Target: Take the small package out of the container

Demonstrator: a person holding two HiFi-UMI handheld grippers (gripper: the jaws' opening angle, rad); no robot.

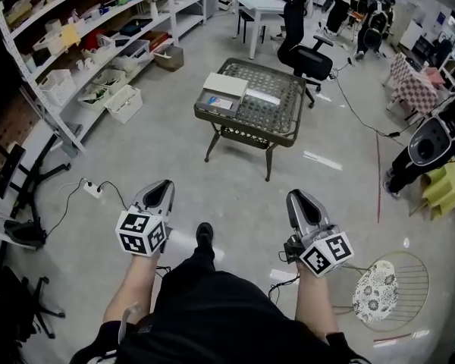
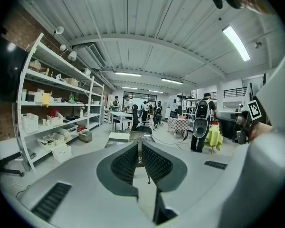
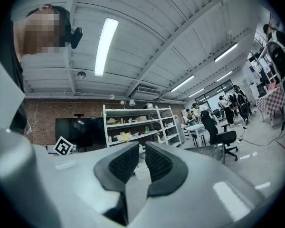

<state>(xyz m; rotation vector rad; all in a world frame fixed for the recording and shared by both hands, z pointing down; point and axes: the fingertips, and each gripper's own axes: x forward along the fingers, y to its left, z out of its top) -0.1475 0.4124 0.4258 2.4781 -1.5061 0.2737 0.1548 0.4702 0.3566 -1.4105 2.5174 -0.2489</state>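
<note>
A low dark mesh table (image 1: 277, 108) stands a few steps ahead of me on the grey floor. On its left part lie a white flat box (image 1: 226, 86) and a smaller pale box (image 1: 218, 103); which one is the container I cannot tell. The small package does not show apart from them. My left gripper (image 1: 161, 192) and right gripper (image 1: 299, 202) are held low in front of my body, well short of the table, both shut with nothing between the jaws. The left gripper view shows the left gripper (image 2: 139, 146) pointing at the table (image 2: 141, 136). The right gripper (image 3: 141, 152) points towards the shelves.
White shelving (image 1: 98, 36) full of boxes lines the left side, with white baskets (image 1: 125, 103) on the floor. A black office chair (image 1: 307, 51) stands behind the table. A power strip (image 1: 92, 189) lies at my left, a round wire rack (image 1: 394, 279) at my right.
</note>
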